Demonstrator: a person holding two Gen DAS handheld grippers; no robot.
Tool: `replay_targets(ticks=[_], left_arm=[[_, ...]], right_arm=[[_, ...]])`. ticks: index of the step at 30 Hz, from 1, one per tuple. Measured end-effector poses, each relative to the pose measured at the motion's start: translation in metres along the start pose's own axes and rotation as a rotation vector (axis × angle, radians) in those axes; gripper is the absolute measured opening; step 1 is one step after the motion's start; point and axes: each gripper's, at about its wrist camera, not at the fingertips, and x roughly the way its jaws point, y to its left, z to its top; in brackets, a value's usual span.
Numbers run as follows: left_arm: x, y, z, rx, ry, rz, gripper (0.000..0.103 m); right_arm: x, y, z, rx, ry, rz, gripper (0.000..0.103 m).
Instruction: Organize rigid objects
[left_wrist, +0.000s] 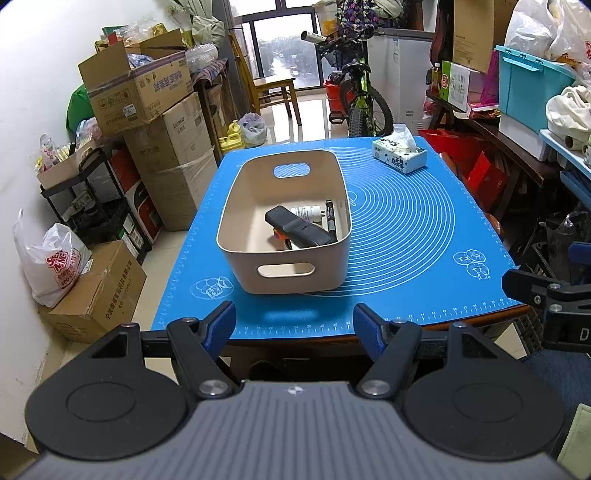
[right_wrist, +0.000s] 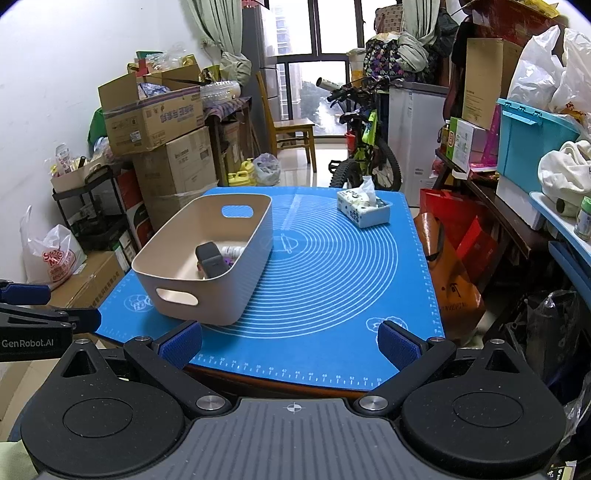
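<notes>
Left wrist view shows the beige bin (left_wrist: 284, 229) on the blue mat (left_wrist: 406, 236), holding a dark remote-like object (left_wrist: 299, 229), a marker (left_wrist: 330, 218) and a small white bottle (left_wrist: 306, 213). The tissue box (left_wrist: 399, 157) sits beyond the bin. Both the left gripper (left_wrist: 294, 326) and right gripper (right_wrist: 290, 345) stand apart, empty, short of the bin. The bin looks stiff and light; its handle slots offer the likeliest hold.
</notes>
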Motion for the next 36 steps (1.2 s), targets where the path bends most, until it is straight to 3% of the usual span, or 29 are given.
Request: replay_targets(ticks=[36], left_arm=[[-0.0017, -0.0063, -0.0008, 0.007, -0.002, -0.002, 0.071]], right_arm=[[-0.0004, -0.001, 0.0001, 0.002, -0.001, -0.002, 0.1]])
